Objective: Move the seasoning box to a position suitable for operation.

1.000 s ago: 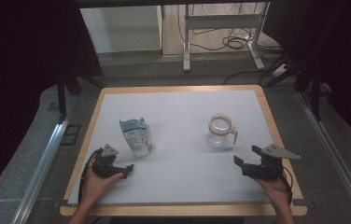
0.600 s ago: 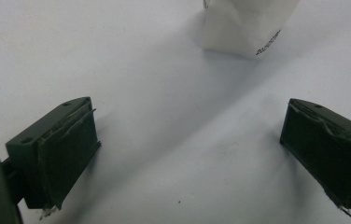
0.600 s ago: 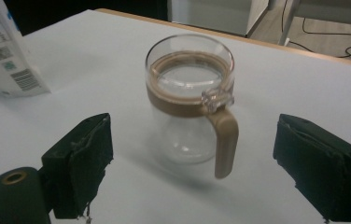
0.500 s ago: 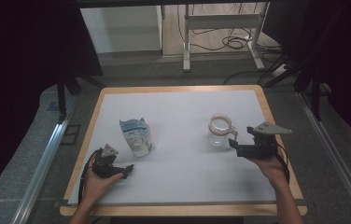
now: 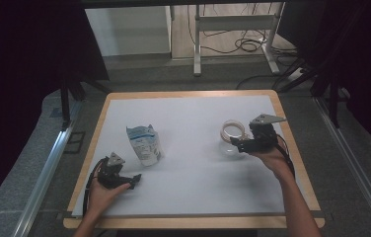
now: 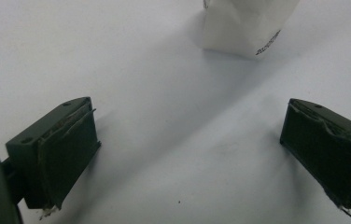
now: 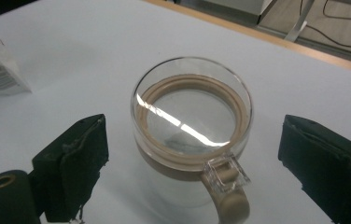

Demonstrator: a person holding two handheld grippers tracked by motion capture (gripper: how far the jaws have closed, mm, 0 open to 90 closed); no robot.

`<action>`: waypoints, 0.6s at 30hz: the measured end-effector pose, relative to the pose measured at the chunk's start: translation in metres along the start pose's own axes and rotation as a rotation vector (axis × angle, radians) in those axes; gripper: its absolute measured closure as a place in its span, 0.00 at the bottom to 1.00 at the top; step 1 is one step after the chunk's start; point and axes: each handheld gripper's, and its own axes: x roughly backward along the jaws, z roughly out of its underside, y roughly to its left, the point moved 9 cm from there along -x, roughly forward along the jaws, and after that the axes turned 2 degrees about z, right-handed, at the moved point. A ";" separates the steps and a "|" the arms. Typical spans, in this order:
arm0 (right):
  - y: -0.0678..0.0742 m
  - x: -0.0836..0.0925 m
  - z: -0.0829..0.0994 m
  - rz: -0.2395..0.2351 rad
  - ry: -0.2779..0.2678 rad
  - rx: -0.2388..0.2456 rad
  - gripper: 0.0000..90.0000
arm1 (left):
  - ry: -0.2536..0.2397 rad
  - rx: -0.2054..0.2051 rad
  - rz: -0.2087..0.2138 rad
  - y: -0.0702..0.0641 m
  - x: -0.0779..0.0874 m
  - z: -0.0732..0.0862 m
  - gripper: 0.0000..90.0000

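Currently right tongs (image 7: 192,163) gape wide, straddling the glass jug (image 7: 191,128) on the table's (image 5: 193,106) right side; left tongs (image 6: 187,154) released, idle. Risk: slick glass, handle nearest — off-center squeeze could tip it.

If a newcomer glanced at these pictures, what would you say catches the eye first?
Probably the glass jug on the right of the white table, with the right hand-held gripper open on either side of it, jaws not touching the glass. Next, the blue-and-white carton standing left of centre. The left hand-held gripper rests open on the table near the front edge, short of the carton.
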 end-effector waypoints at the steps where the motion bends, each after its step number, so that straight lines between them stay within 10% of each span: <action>1: 0.000 -0.004 0.001 -0.004 0.007 0.002 0.09 | 0.000 0.000 0.000 0.000 0.000 0.000 0.04; 18: -0.001 -0.061 0.023 -0.068 0.117 0.006 0.10 | -0.002 0.000 -0.001 0.000 0.000 0.000 0.04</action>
